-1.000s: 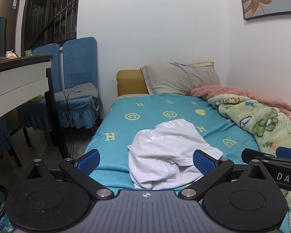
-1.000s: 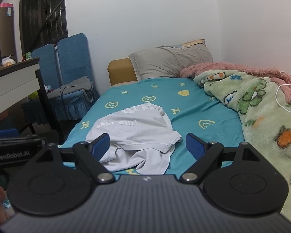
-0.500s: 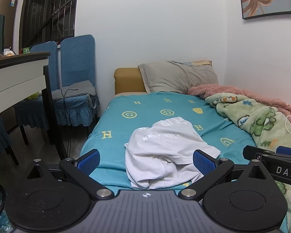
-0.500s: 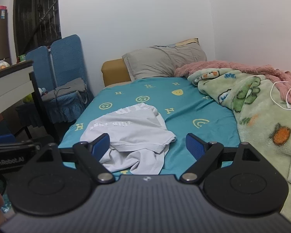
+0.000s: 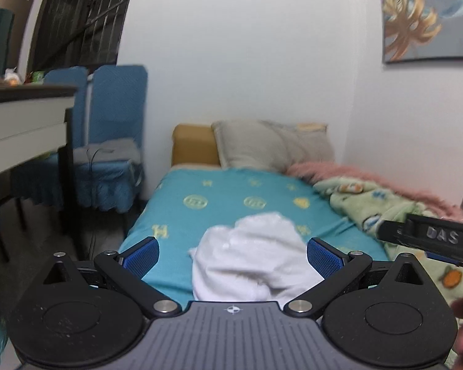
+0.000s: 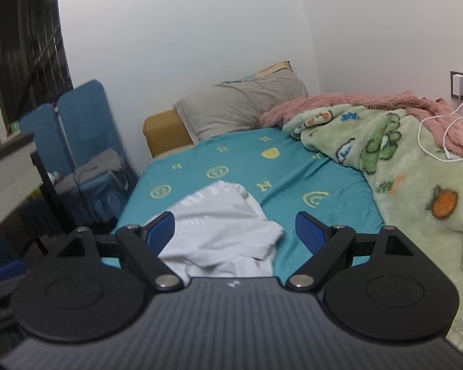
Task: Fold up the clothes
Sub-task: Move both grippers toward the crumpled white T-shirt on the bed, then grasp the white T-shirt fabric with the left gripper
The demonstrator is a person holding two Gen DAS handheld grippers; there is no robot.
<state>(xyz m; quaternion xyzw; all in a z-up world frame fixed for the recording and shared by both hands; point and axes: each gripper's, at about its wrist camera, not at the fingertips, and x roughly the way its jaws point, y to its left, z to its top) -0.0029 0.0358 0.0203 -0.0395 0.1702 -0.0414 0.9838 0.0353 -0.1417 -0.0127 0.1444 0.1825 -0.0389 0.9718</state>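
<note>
A crumpled white T-shirt lies in a heap near the foot of a bed with a teal patterned sheet. My left gripper hovers open short of the shirt, its blue pads apart, nothing between them. My right gripper is open as well, held in front of the shirt's near edge without touching it. The right gripper's body shows at the right side of the left wrist view. The shirt's near hem is hidden behind both gripper bodies.
A grey pillow and yellow headboard sit at the far end. A green cartoon blanket and pink fleece with a white cable fill the bed's right side. Blue chairs and a desk stand left.
Both grippers have tilted upward, so the bed and shirt sit lower in each view. The right wrist view has swung right, showing more blanket and a wall socket. The shirt has not moved.
</note>
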